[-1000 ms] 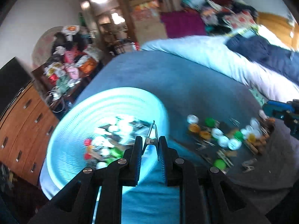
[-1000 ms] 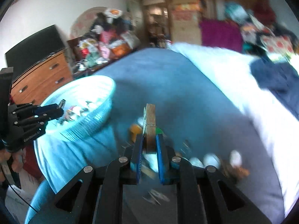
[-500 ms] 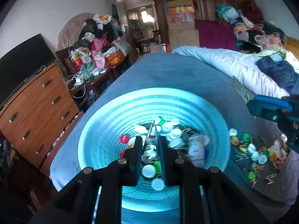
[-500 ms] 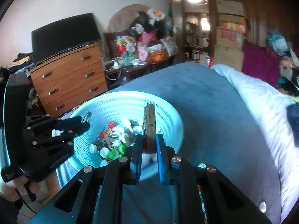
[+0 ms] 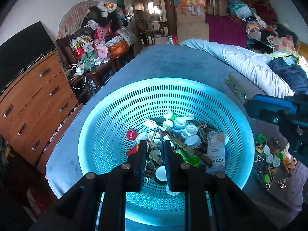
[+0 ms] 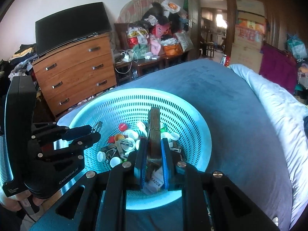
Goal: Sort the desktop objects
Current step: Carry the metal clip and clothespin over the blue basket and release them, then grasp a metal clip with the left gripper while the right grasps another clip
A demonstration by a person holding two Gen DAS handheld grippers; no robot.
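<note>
"GenRobot.AI" on left hand-held gripper (image 6: 92,130), "ROOV" on packet (image 5: 216,155)

The near rim of the basket (image 5: 107,115) is hidden behind the left gripper (image 5: 155,150) in the left wrist view, and behind the right gripper (image 6: 154,154) in the right wrist view. The lower part of the metal clip (image 5: 156,140) sits out of sight between the left jaws. The peg (image 6: 154,127) disappears at its lower end between the right jaws. A packet (image 5: 216,150) is partly covered there, so its print reads only in fragments. The caps (image 5: 189,132) and pegs deeper in the pile overlap too much to count. The heap (image 5: 269,157) on the bed is too small to sort out, and the right edge cuts it off.
</note>
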